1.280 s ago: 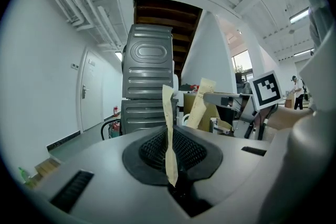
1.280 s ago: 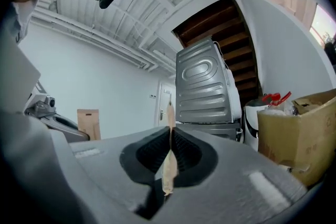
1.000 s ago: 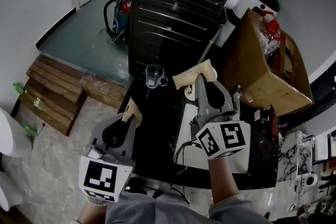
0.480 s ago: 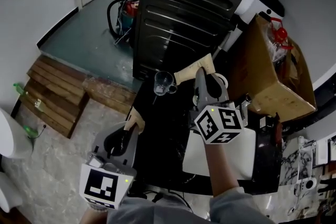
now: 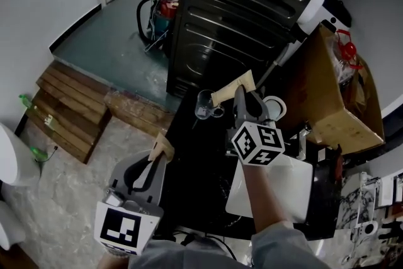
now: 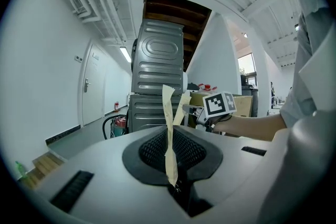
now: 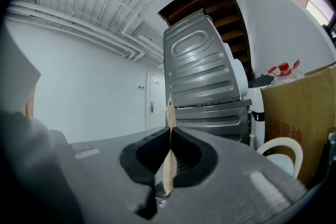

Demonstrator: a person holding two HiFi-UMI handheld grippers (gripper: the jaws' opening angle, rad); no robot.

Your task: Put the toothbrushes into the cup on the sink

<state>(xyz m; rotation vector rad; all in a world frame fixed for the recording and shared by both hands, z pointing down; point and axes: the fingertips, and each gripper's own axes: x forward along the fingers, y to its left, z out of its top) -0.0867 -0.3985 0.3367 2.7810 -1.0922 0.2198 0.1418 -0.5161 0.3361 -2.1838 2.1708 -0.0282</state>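
A clear glass cup (image 5: 204,104) stands on the black countertop (image 5: 195,167) near its far edge. My right gripper (image 5: 234,86) reaches over the counter just right of the cup, with its tan-taped jaws pressed together and nothing between them; in the right gripper view the right gripper (image 7: 170,107) points at the dark appliance. My left gripper (image 5: 160,147) hangs at the counter's left edge, nearer me. In the left gripper view the left gripper (image 6: 170,97) has its jaws together and empty. I can make out no toothbrush in any view.
A white mug (image 5: 275,108) sits right of the right gripper. A white sink basin (image 5: 277,189) lies under my right forearm. A dark ribbed metal appliance (image 5: 252,9) stands behind the counter, a cardboard box (image 5: 343,97) at the right, wooden pallets (image 5: 69,110) on the floor at the left.
My right gripper has moved forward over the counter, closer to the glass cup and the mug. The left gripper has stayed near the counter's left edge.
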